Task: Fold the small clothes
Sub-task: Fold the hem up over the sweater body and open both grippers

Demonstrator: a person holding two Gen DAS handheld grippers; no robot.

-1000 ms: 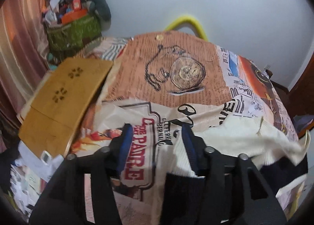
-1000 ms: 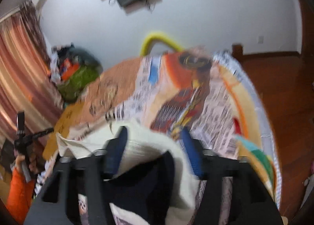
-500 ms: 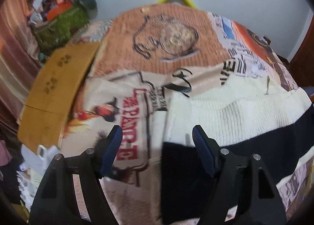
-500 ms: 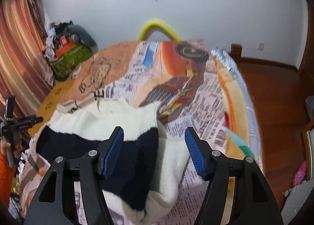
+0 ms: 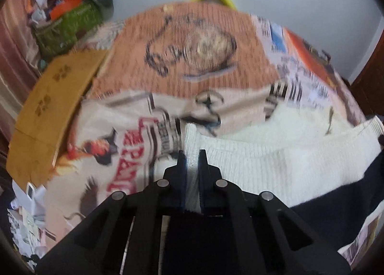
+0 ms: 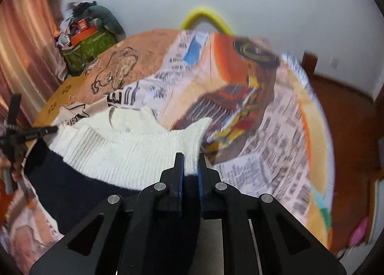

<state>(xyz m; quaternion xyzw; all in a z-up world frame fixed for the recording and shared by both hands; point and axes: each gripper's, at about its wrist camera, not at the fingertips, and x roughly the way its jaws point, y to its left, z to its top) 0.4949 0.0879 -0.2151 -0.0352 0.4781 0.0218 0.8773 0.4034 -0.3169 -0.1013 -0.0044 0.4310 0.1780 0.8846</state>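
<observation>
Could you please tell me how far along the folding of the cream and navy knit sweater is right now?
Done: the cream and navy knit sweater lies spread on the printed bedspread. In hand: the left tool and right tool are each shut on one of its side edges. Left: no completed fold shows yet, so the folding itself remains.

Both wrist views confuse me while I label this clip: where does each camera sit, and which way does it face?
Left wrist: on the left gripper, facing along its fingers across the bedspread; pinching the sweater.
Right wrist: on the right gripper, facing likewise; the left gripper shows.
Shared: sweater, bedspread.
</observation>
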